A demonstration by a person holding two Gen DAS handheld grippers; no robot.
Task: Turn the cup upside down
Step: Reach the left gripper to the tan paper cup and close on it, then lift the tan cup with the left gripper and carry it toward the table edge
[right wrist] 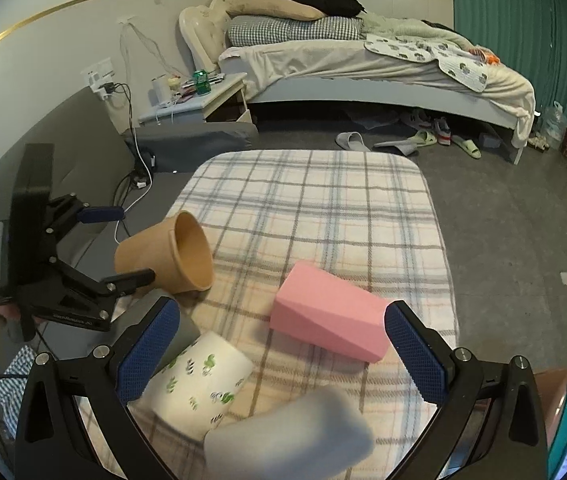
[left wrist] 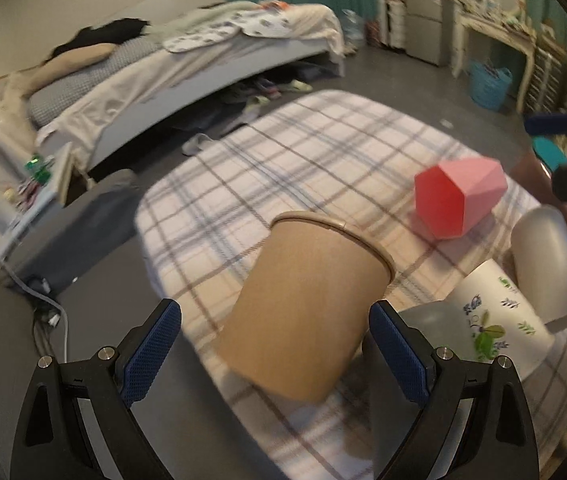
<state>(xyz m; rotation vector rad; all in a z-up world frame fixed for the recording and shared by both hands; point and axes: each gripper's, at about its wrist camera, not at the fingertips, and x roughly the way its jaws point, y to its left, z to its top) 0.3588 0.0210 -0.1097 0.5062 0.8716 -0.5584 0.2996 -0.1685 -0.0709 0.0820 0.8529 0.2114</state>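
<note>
A brown paper cup [left wrist: 303, 312] lies on its side on the plaid-covered table [left wrist: 323, 152], rim pointing away from me. My left gripper [left wrist: 275, 344] is open, its blue pads on either side of the cup's base without touching it. In the right wrist view the same cup [right wrist: 171, 258] shows at the left with the left gripper [right wrist: 123, 246] around it. My right gripper [right wrist: 283, 352] is open and empty above the near cups.
A pink faceted cup [left wrist: 459, 200] [right wrist: 331, 326], a white floral cup [left wrist: 495, 320] [right wrist: 199, 384] and a grey cup [left wrist: 547, 260] [right wrist: 287, 436] lie on their sides on the table. A bed [right wrist: 363, 68], a nightstand [right wrist: 199, 96] and floor cables [right wrist: 139, 184] surround the table.
</note>
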